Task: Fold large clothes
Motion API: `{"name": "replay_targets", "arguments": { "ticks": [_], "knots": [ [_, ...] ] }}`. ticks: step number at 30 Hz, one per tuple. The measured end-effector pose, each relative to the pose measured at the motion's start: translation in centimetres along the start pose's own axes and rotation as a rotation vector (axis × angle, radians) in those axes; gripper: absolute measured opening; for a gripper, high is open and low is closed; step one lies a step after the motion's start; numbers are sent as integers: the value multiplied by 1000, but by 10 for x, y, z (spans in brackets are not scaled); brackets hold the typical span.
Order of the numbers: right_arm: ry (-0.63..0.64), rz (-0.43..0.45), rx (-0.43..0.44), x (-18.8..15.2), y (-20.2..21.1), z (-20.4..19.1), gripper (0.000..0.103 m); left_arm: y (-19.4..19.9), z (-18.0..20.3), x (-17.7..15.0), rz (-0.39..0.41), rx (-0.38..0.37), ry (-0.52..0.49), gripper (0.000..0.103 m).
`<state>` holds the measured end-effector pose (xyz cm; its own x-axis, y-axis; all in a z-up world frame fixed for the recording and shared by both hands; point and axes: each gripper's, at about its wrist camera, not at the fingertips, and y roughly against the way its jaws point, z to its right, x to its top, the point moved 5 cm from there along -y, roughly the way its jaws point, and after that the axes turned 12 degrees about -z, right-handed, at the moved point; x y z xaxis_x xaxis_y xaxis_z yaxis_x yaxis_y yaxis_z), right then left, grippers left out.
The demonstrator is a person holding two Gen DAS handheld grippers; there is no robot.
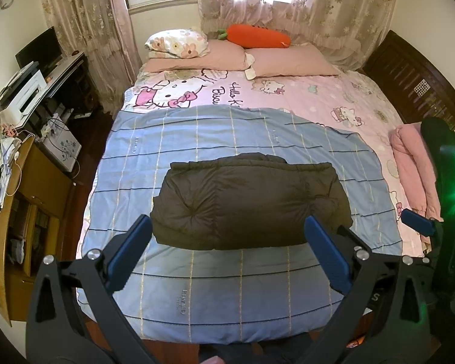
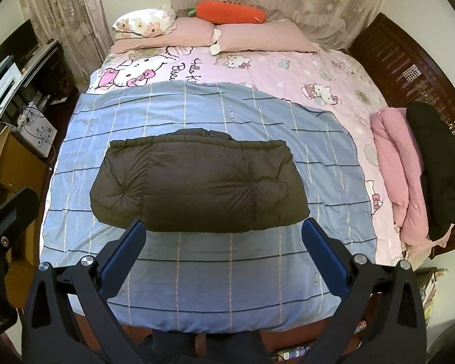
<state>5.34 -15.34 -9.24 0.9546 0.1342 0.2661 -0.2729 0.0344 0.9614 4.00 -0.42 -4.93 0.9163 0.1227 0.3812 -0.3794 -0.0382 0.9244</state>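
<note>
A dark brown puffer jacket (image 1: 251, 203) lies folded into a compact rectangle on a blue checked sheet (image 1: 227, 288) spread over the bed. It also shows in the right wrist view (image 2: 200, 182). My left gripper (image 1: 227, 230) is open and empty, held above the sheet just in front of the jacket's near edge. My right gripper (image 2: 224, 233) is open and empty, likewise just in front of the jacket. Its blue fingertip (image 1: 417, 223) shows at the right in the left wrist view.
A folded pink garment (image 2: 400, 176) and a folded black garment (image 2: 436, 170) lie at the bed's right edge. Pillows (image 2: 257, 39) and an orange carrot plush (image 2: 230, 12) lie at the head. A cluttered desk (image 1: 30, 97) and wooden cabinet (image 1: 30, 206) stand left. A dark headboard (image 2: 409, 69) stands right.
</note>
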Motion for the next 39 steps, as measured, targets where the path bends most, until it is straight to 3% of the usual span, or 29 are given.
{"name": "replay_targets", "arguments": {
  "ticks": [36, 39],
  "knots": [
    [11, -5, 8, 6, -4, -2, 102, -7, -7, 5, -22, -19, -5, 101],
    [11, -3, 6, 5, -4, -1, 102, -10, -5, 6, -31, 6, -8, 101]
  ]
}}
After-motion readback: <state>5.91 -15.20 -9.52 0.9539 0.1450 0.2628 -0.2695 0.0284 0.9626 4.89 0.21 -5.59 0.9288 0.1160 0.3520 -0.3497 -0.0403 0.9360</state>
